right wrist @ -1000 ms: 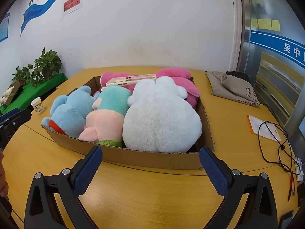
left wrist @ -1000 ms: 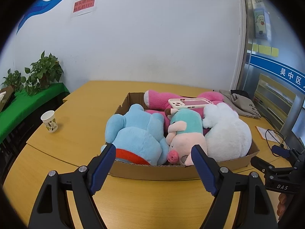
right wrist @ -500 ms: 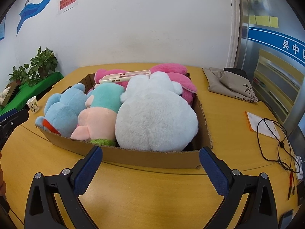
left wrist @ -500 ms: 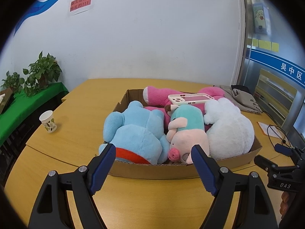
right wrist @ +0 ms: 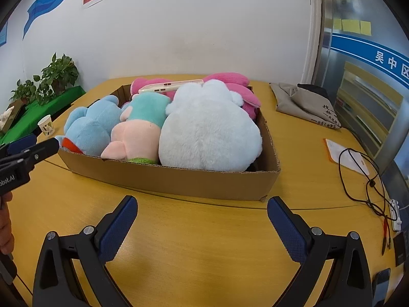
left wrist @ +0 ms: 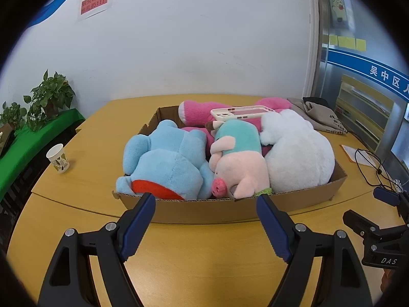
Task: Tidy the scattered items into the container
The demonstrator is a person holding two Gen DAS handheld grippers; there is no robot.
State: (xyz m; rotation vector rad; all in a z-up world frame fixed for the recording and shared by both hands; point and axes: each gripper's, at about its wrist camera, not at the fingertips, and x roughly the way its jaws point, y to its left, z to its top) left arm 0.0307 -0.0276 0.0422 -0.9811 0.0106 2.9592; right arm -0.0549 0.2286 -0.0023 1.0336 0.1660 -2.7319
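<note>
A shallow cardboard box (left wrist: 217,208) (right wrist: 179,179) on the yellow table holds a blue plush (left wrist: 166,163) (right wrist: 92,125), a pink pig plush (left wrist: 240,163) (right wrist: 138,133), a white plush (left wrist: 299,151) (right wrist: 209,133) and a pink plush (left wrist: 202,112) (right wrist: 230,81). A white phone case (left wrist: 242,112) (right wrist: 171,85) lies on top of them. My left gripper (left wrist: 205,202) is open and empty just before the box's near wall. My right gripper (right wrist: 202,204) is open and empty in front of the box's near right corner.
A paper cup (left wrist: 58,158) (right wrist: 46,125) stands left of the box. A grey cloth bag (left wrist: 319,115) (right wrist: 306,105) lies at the back right. A black cable (right wrist: 363,179) and a paper sheet (right wrist: 345,153) lie to the right. Potted plants (left wrist: 48,97) stand on a green-covered side table.
Both grippers have pulled back a little and risen, so the box sits lower and farther in both views. Both stay open and empty. Nothing in the box moved.
</note>
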